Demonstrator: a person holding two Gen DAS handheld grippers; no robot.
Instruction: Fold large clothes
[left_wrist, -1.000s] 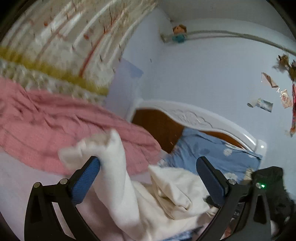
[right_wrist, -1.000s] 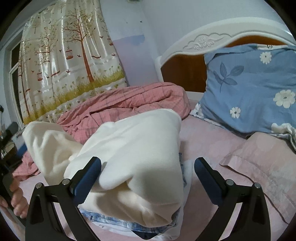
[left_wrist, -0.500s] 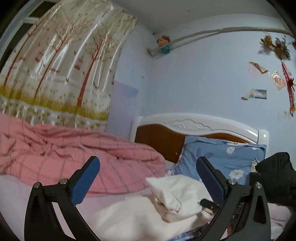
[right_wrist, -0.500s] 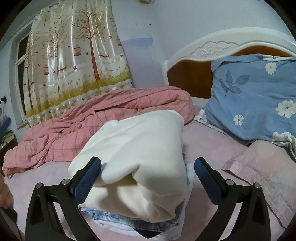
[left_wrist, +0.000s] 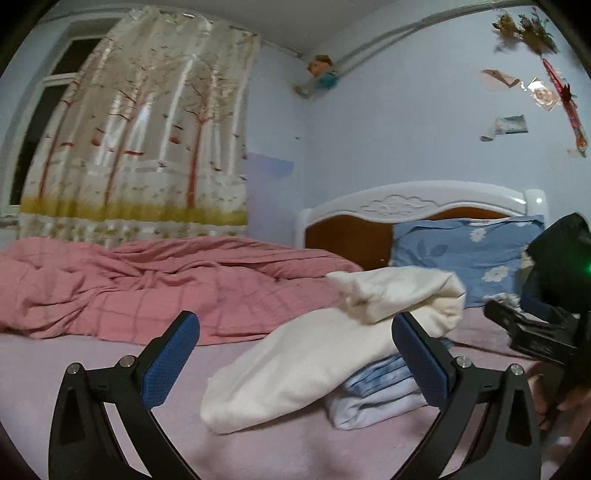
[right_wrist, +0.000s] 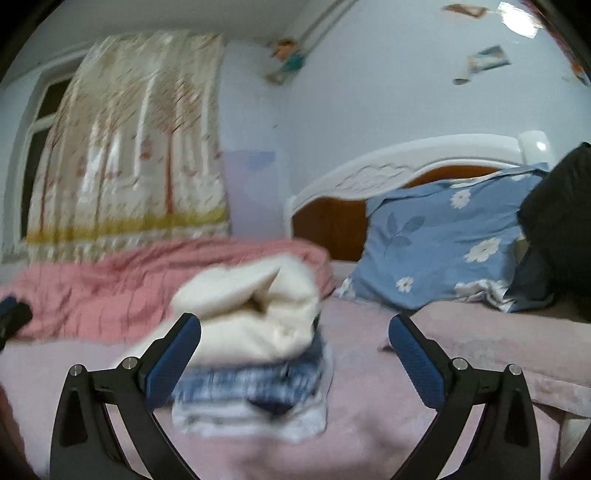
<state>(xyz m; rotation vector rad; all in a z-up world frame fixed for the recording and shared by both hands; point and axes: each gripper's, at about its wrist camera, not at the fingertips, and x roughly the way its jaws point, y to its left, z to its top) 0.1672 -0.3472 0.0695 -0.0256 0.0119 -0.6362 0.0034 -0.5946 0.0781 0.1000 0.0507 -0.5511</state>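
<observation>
My left gripper (left_wrist: 295, 345): black Y-shaped frame, blue textured pads (left_wrist: 170, 354), silver screws on each arm. My right gripper (right_wrist: 294, 347): same build, black frame, blue pads (right_wrist: 415, 360), silver screws. From the left wrist, its black body carries a green light.
</observation>
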